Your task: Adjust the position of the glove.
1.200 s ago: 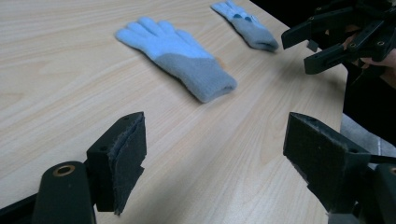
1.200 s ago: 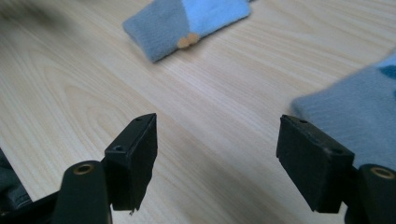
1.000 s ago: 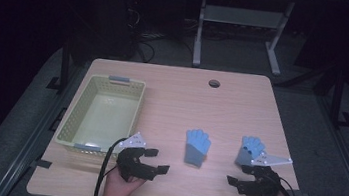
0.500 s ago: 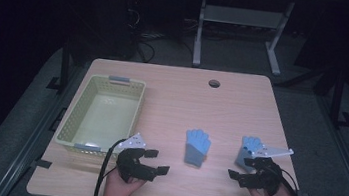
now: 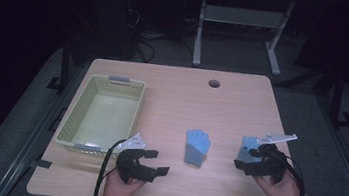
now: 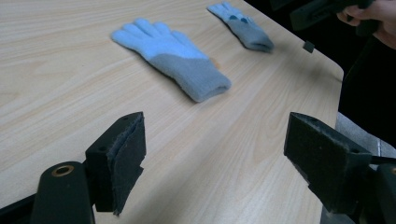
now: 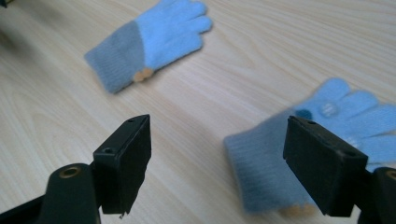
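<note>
Lying flat on the table (image 5: 242, 101), two soft knit gloves look light and floppy. One glove (image 7: 303, 154) sits just ahead of the right gripper (image 7: 217, 163), its cuff between the jaws, which have just been opening and stand spread, clamping nothing. That thick grey cuff seems the best hold. The other glove (image 6: 170, 56) lies ahead of the left gripper (image 6: 215, 158), also spread wide. One basket (image 5: 71, 125) waits nearby.

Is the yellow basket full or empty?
Empty: the basket shows only its bare bottom; both gloves lie on the table.
</note>
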Demonstrator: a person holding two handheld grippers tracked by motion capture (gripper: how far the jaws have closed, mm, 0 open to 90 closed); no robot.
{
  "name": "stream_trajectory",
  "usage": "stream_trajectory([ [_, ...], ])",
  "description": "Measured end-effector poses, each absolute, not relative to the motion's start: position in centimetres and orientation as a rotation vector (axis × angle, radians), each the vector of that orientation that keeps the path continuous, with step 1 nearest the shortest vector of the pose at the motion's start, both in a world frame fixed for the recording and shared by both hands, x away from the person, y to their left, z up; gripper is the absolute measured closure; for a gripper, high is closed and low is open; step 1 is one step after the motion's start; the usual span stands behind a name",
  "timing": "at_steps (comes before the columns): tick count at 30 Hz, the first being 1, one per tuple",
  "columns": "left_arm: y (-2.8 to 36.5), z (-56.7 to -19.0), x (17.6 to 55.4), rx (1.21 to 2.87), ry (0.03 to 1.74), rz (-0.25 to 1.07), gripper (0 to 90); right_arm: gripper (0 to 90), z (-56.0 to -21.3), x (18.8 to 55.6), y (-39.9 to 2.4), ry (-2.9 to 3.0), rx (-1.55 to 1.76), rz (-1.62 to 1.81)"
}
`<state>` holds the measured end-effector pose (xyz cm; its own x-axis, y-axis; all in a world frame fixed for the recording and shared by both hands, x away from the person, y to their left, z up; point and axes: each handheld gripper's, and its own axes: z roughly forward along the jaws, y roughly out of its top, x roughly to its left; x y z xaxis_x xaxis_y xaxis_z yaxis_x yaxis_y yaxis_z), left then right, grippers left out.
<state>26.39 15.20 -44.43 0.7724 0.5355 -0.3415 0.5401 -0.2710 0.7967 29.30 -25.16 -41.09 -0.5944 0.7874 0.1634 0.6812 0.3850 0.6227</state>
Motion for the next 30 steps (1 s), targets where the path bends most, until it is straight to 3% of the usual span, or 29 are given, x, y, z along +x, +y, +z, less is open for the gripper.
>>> stream_trajectory([
  [14,15.0,-44.5,26.5,1.926,0.808,-0.009,20.5,24.9,-40.1,32.4,-25.4,2.475,1.328,0.914],
  [30,14.7,-44.4,26.3,1.923,0.805,-0.014,20.8,42.9,-42.0,34.6,-27.3,2.507,1.497,0.760],
])
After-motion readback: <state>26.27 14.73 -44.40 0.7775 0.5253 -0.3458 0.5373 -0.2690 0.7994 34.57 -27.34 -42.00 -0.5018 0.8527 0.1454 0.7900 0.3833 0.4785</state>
